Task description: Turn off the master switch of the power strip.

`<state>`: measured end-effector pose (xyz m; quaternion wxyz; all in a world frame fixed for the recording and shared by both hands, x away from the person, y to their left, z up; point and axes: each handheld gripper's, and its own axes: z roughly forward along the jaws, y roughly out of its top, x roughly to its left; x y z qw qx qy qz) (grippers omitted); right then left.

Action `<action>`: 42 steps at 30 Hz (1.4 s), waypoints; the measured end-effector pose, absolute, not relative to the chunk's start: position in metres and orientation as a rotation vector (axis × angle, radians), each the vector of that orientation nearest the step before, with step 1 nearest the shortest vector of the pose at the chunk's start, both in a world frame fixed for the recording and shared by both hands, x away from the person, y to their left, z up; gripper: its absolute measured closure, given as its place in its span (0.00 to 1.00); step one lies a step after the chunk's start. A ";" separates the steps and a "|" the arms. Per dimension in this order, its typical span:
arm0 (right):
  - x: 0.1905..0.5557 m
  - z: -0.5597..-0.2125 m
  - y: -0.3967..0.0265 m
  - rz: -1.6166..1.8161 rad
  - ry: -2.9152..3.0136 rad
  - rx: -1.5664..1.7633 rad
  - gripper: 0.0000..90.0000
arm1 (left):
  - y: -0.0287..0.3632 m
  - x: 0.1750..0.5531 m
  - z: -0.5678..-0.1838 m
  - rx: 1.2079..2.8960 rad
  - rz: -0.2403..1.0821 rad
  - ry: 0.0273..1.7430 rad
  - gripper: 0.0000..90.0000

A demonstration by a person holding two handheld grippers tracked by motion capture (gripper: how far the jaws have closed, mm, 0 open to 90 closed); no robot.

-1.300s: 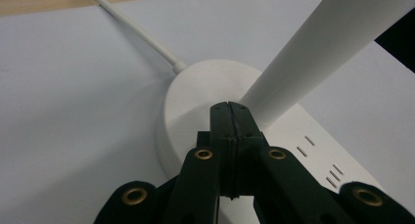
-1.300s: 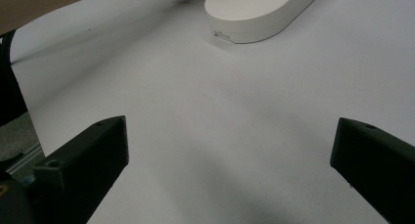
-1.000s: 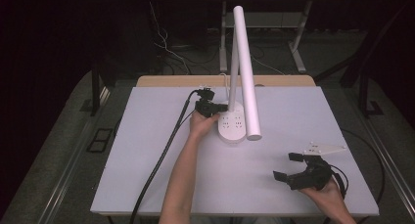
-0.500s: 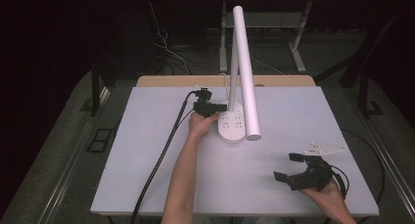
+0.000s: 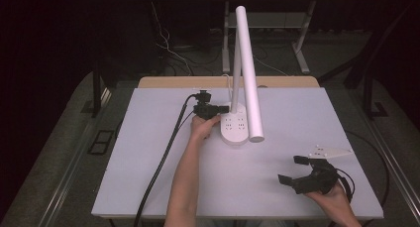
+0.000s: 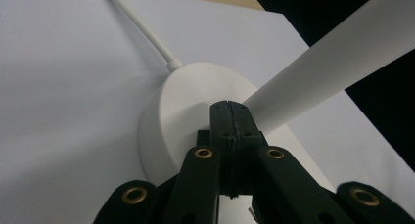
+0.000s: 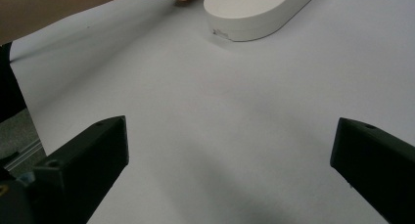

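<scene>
A white desk lamp stands mid-table: an oval base [image 5: 236, 129] with socket holes and a long white tube [image 5: 249, 73] slanting toward me. My left gripper [image 5: 224, 109] is shut with nothing between its jaws. In the left gripper view its closed tips [image 6: 229, 107] sit over the top of the base [image 6: 181, 97], beside the foot of the tube [image 6: 337, 62]; whether they touch is unclear. My right gripper [image 5: 290, 169] rests open near the front right of the table, its jaws wide apart [image 7: 230, 136] and pointing toward the base [image 7: 254, 9], with bare table between them.
The white table [image 5: 322, 113] has a wooden strip [image 5: 198, 82] along its far edge. A thick black cable [image 5: 158, 172] trails from the left gripper off the front edge. The lamp's thin white cord [image 6: 139, 23] runs to the back. Dark floor with cables lies beyond.
</scene>
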<state>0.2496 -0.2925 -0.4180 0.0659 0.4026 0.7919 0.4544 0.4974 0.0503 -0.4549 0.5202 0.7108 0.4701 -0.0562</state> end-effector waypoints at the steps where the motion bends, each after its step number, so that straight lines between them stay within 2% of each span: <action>1: 0.249 -0.418 -0.293 1.373 2.388 1.212 0.00 | 0.052 0.497 -0.455 1.693 -0.127 1.135 1.00; 15: 0.252 -0.420 -0.289 1.356 2.409 1.210 0.00 | 0.051 0.492 -0.448 1.768 -0.021 1.142 1.00; 23: 0.250 -0.419 -0.289 1.358 2.402 1.203 0.00 | 0.035 0.488 -0.439 1.887 0.111 1.139 1.00; 30: 0.252 -0.419 -0.292 1.365 2.395 1.213 0.00 | 0.043 0.491 -0.437 1.861 0.017 1.154 1.00; 33: 0.253 -0.419 -0.292 1.365 2.398 1.219 0.00 | 0.048 0.490 -0.436 1.853 0.070 1.150 1.00; 37: 0.253 -0.420 -0.291 1.355 2.397 1.215 0.00 | 0.059 0.488 -0.434 1.764 0.055 1.145 1.00; 42: 0.253 -0.420 -0.291 1.357 2.396 1.229 0.00 | 0.068 0.483 -0.420 1.775 0.093 1.091 1.00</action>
